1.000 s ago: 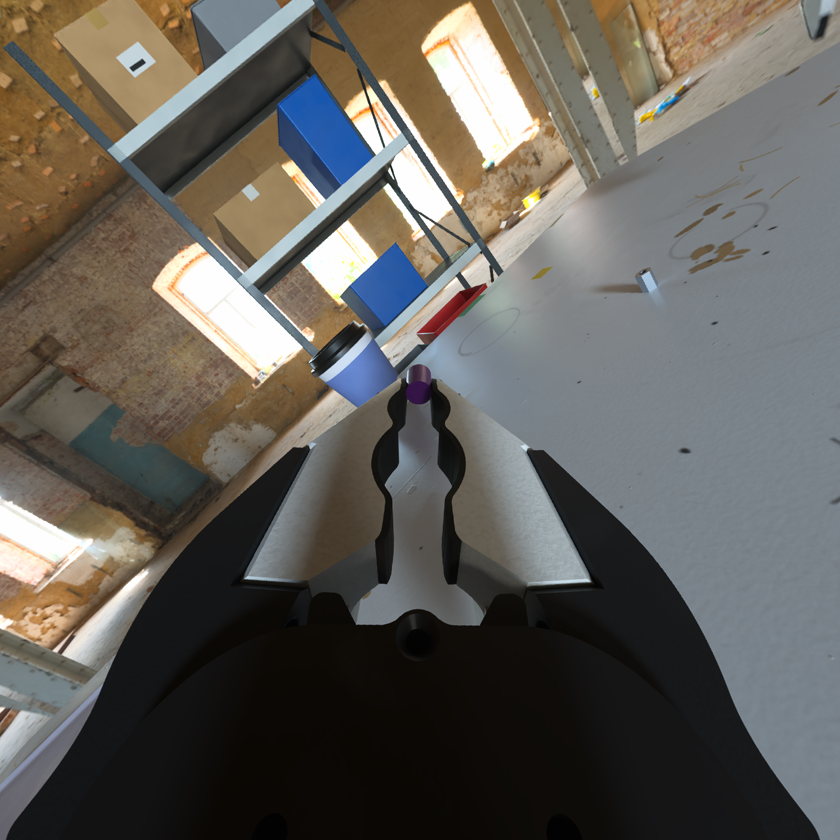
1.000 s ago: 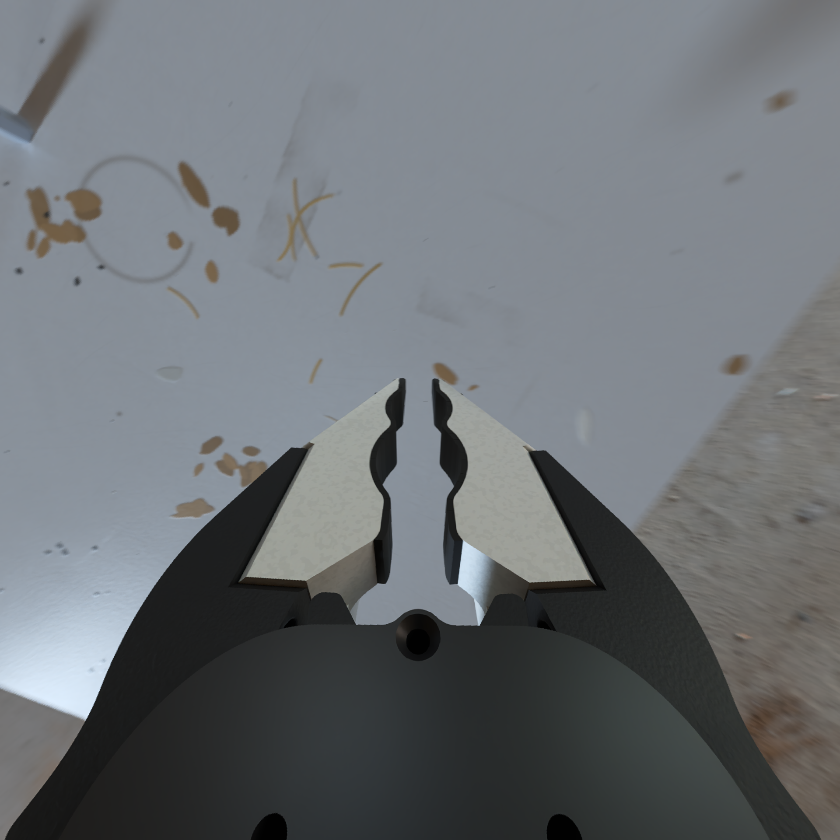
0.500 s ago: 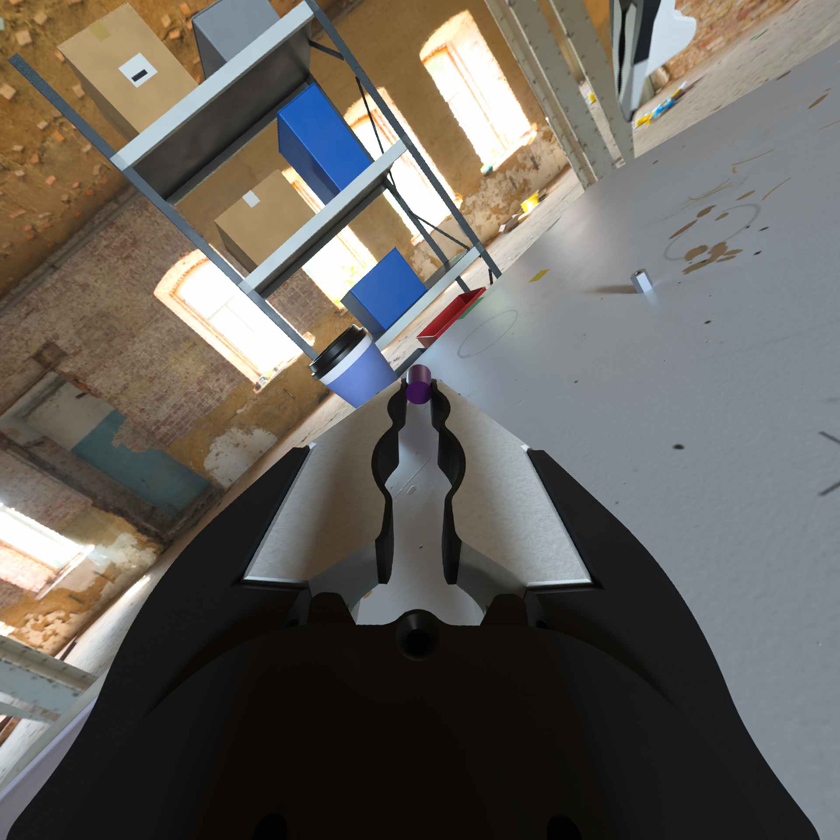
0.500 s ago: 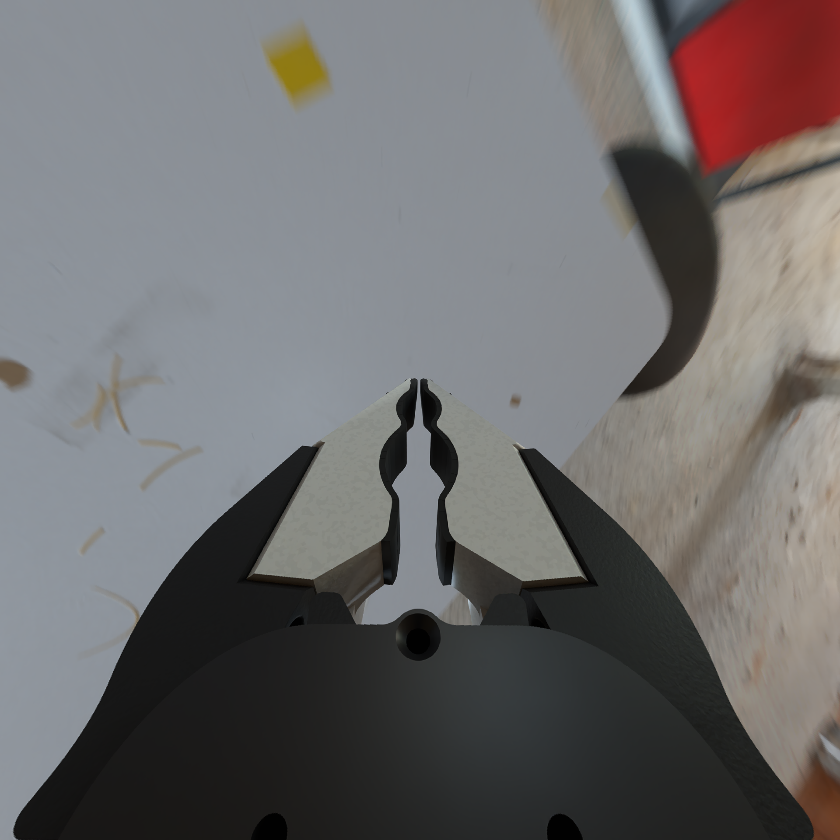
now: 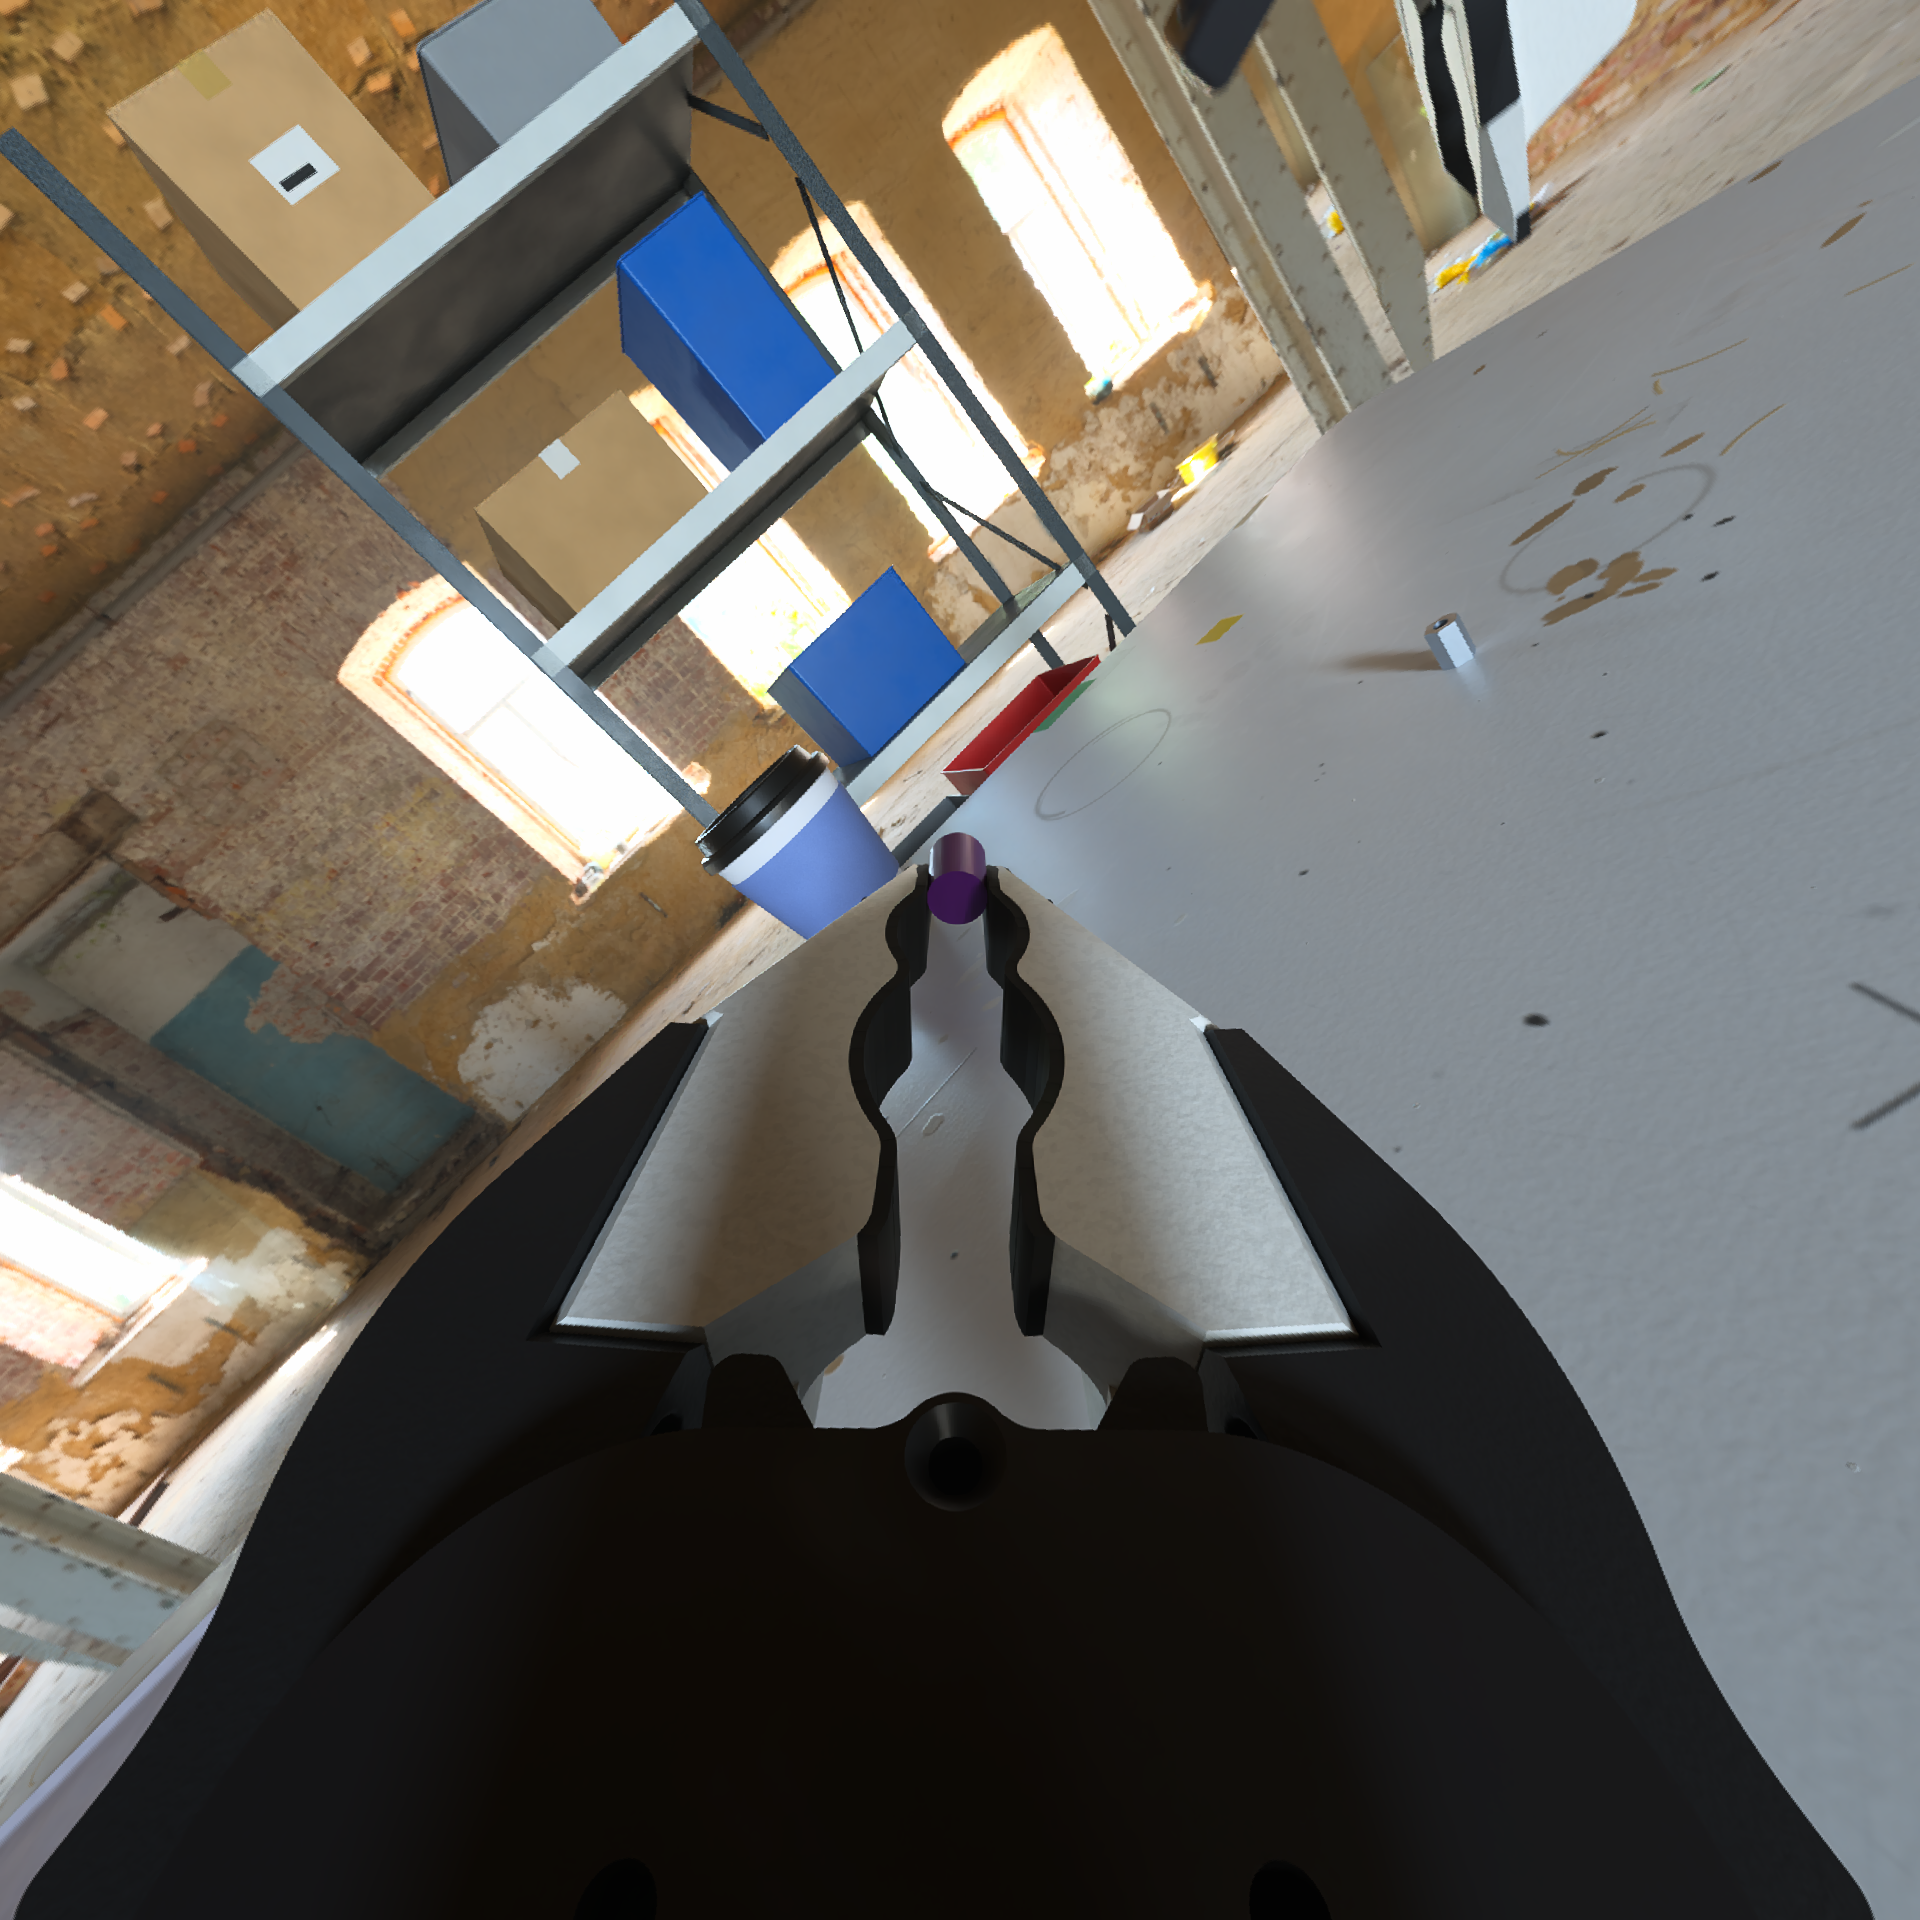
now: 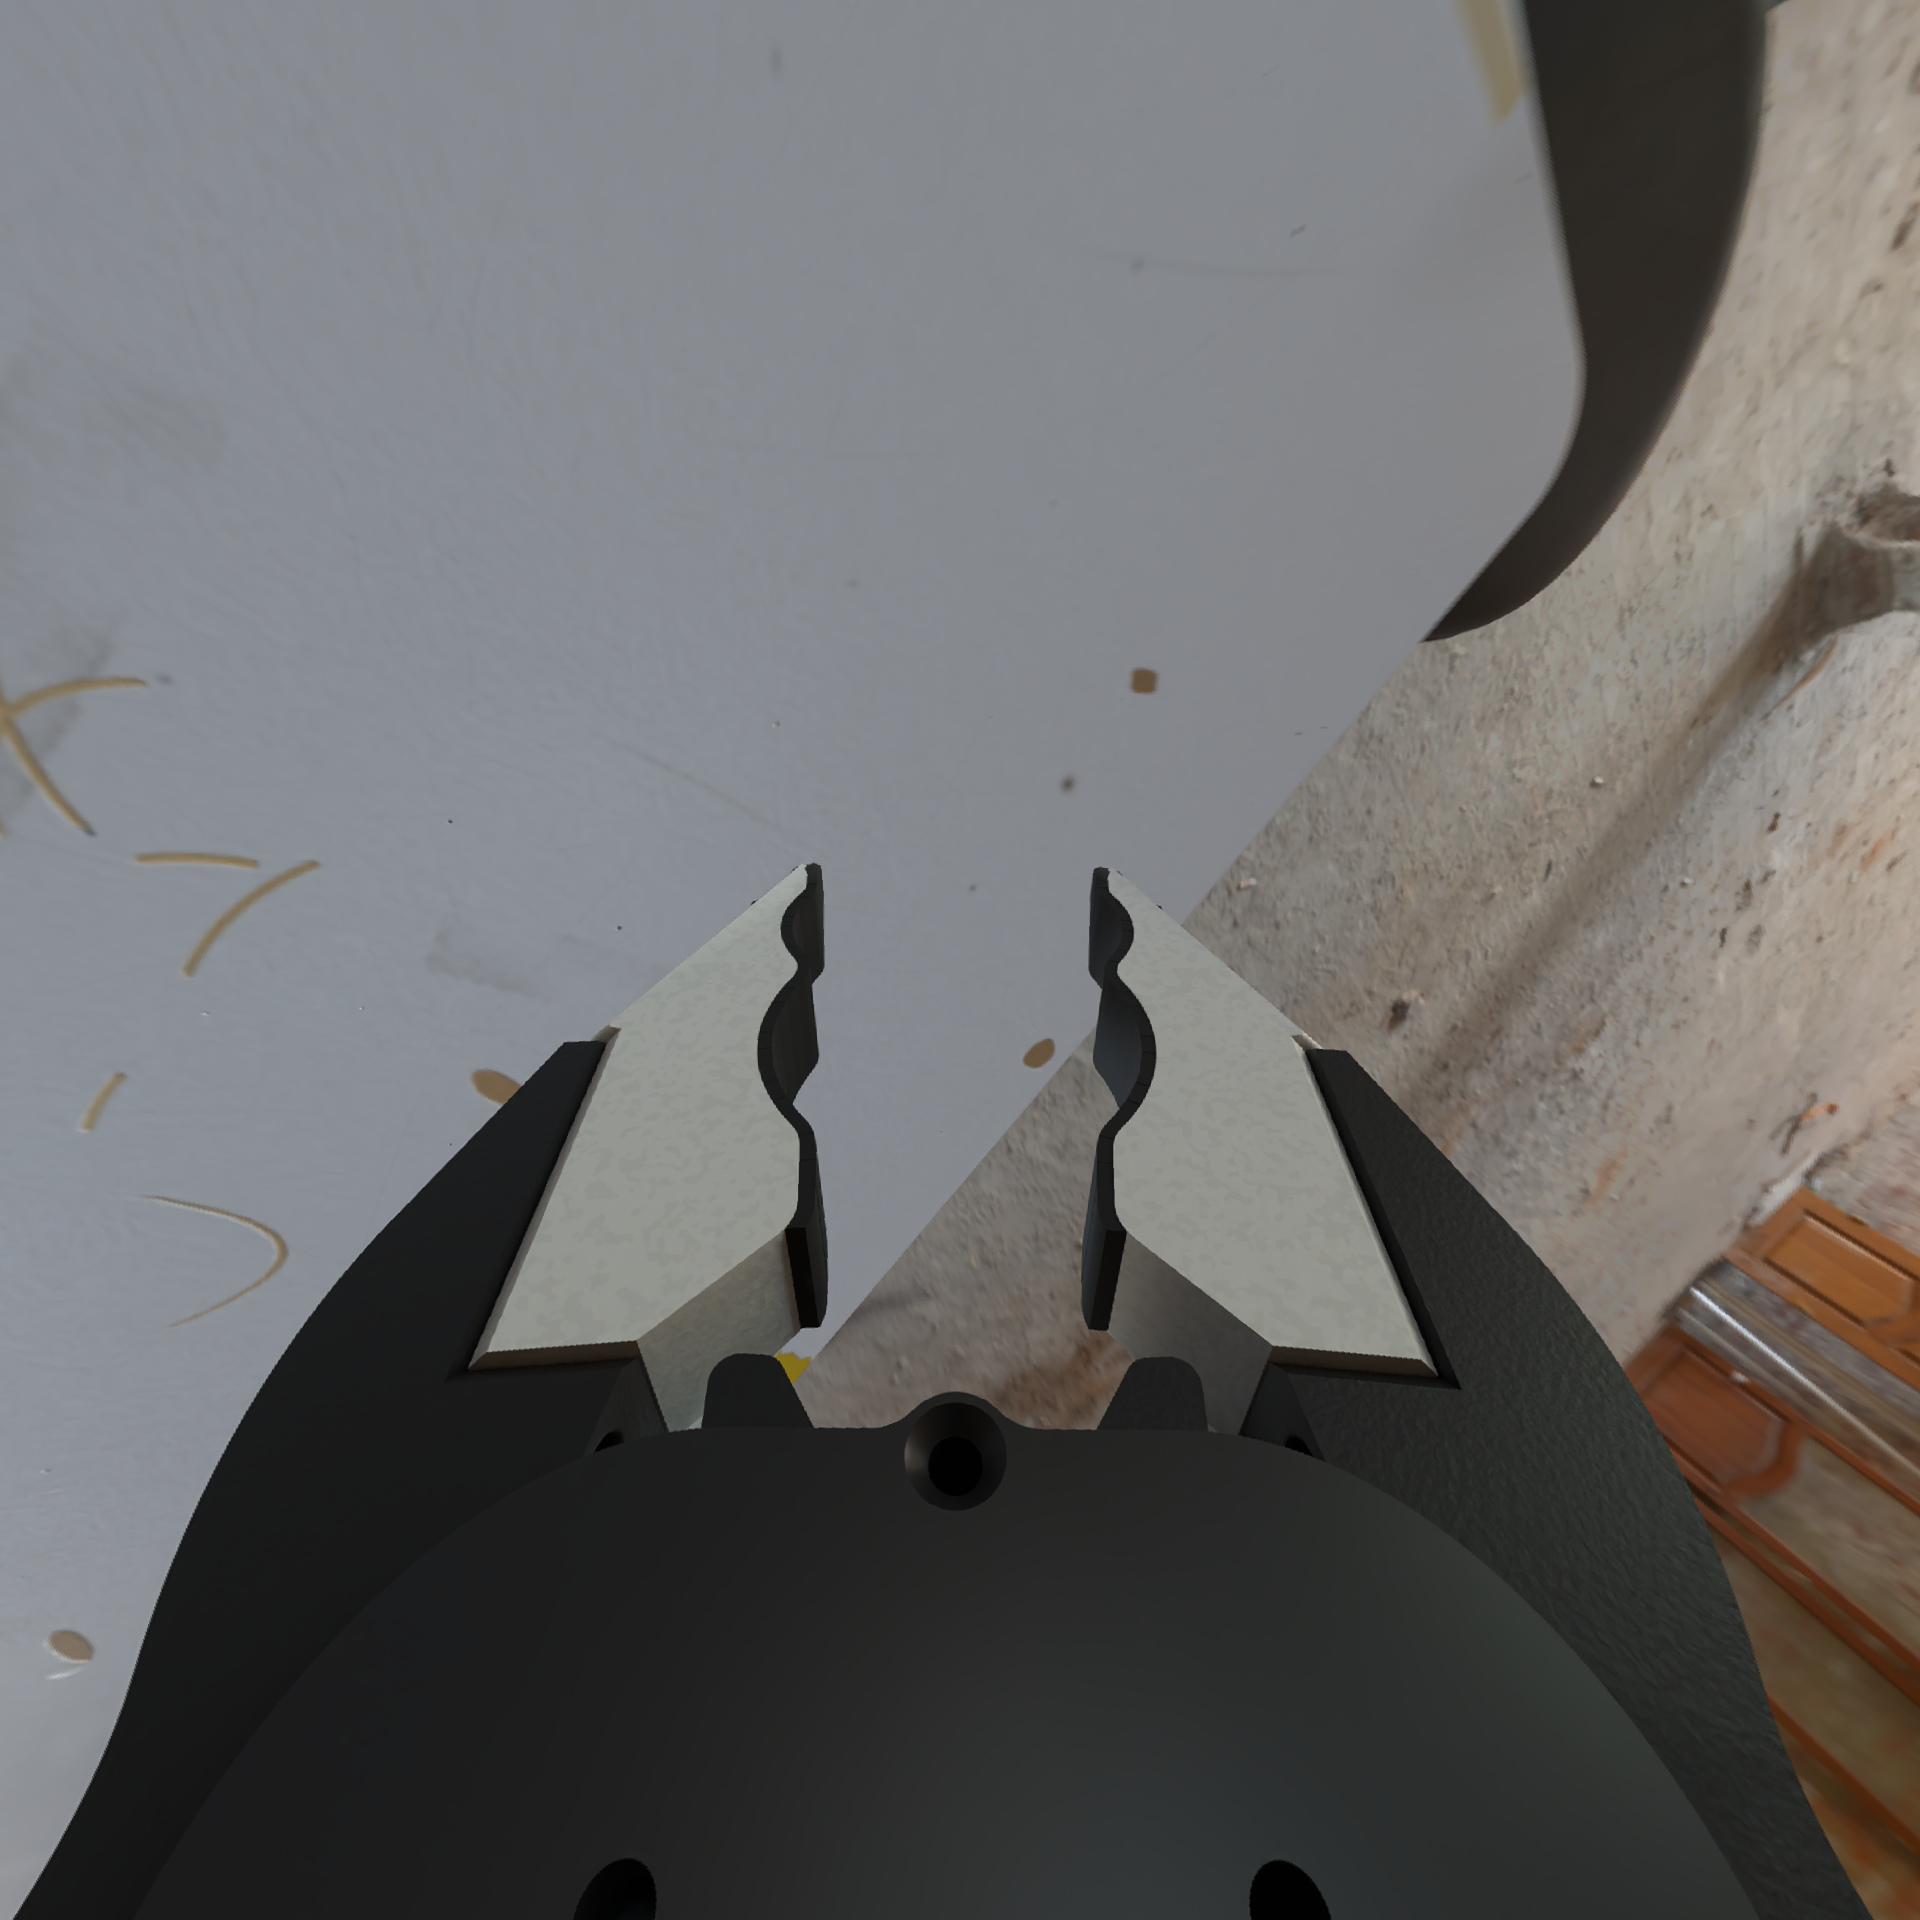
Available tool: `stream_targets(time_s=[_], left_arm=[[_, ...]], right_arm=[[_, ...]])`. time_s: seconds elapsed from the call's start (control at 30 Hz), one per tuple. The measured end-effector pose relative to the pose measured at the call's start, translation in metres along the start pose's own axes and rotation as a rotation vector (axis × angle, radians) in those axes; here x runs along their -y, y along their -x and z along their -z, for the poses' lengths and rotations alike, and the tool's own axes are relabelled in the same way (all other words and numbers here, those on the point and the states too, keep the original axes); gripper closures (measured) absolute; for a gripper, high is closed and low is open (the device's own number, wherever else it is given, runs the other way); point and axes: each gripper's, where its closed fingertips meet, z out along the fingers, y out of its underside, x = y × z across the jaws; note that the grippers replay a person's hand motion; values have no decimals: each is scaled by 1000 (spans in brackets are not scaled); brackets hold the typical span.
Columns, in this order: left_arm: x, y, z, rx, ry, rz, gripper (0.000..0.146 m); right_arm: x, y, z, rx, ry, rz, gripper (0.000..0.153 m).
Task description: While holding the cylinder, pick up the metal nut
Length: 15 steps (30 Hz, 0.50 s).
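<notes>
My left gripper (image 5: 956, 899) is shut on a small purple cylinder (image 5: 957, 880) pinched at its fingertips, held above the grey table (image 5: 1455, 935). The metal nut (image 5: 1450, 641), a small silver hex piece, stands on the table far to the upper right in the left wrist view, beside brown stains. My right gripper (image 6: 953, 899) is open and empty, pointing down at the table near its rounded corner (image 6: 1538, 436). The nut does not show in the right wrist view. Part of the right gripper shows at the top right of the left wrist view (image 5: 1475, 94).
A blue paper cup with a black lid (image 5: 795, 847) stands just left of the cylinder. A red tray (image 5: 1013, 727) sits at the table's far edge, and a metal shelf with boxes (image 5: 665, 343) stands behind. The floor (image 6: 1558, 935) lies beyond the table edge.
My right gripper has swung across the table toward its corner; it closed nearly shut half a second ago and now stands wide open. The left gripper keeps its hold on the cylinder, almost still.
</notes>
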Motion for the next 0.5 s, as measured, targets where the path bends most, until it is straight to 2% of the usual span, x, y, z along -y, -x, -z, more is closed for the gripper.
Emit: stream_targets(time_s=[0.17, 0.33, 0.43, 0.5], left_arm=[[0, -1, -1, -1, 4, -9, 137], [-1, -1, -1, 5, 7, -11, 137], [-1, 0, -1, 9, 7, -12, 137], [-1, 0, -1, 8, 8, -11, 137]], right_arm=[[-3, -13, 27, -38, -84, -84, 114], [33, 16, 25, 121, -266, -196, 123], [46, 26, 4, 189, -288, -290, 134], [30, 20, -27, 121, -142, -321, 142]])
